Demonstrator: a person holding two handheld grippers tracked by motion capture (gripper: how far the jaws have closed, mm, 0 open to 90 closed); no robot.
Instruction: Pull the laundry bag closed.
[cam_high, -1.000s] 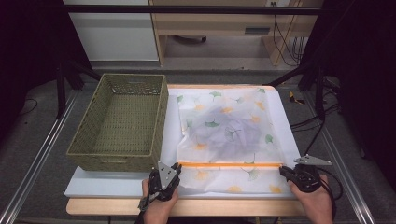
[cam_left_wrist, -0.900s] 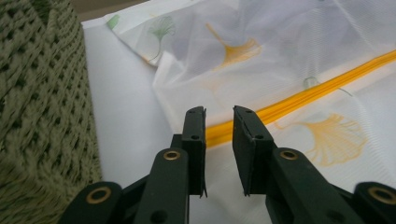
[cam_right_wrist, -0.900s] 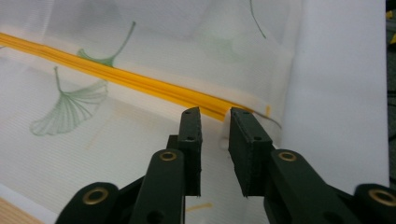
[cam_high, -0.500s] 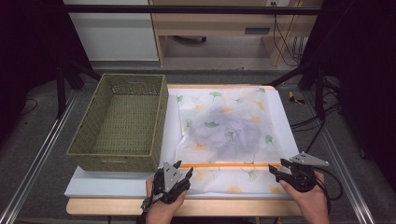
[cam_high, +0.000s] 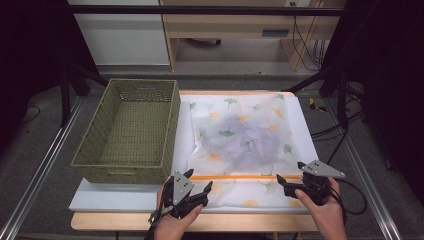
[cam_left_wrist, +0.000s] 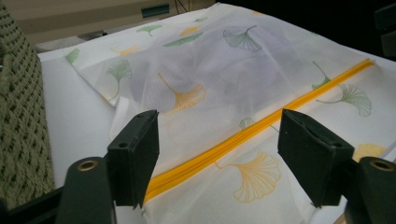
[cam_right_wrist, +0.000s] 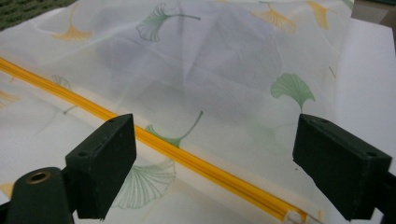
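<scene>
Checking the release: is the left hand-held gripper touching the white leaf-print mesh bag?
Apart. The left gripper view shows the left hand-held gripper open above the white leaf-print mesh bag.

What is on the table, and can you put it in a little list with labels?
Main thing: white mesh bag with ginkgo leaf prints, lying flat
Zipper: orange zipper across the bag's near end
Inside: something greyish, too dim to name
Left gripper: jaws apart, just been opening, nothing between them, over the zipper's left end
Right gripper: jaws apart, just been opening, nothing between them, at the zipper's right end
Beside bag: green woven basket, to its left
Underneath: white board
</scene>
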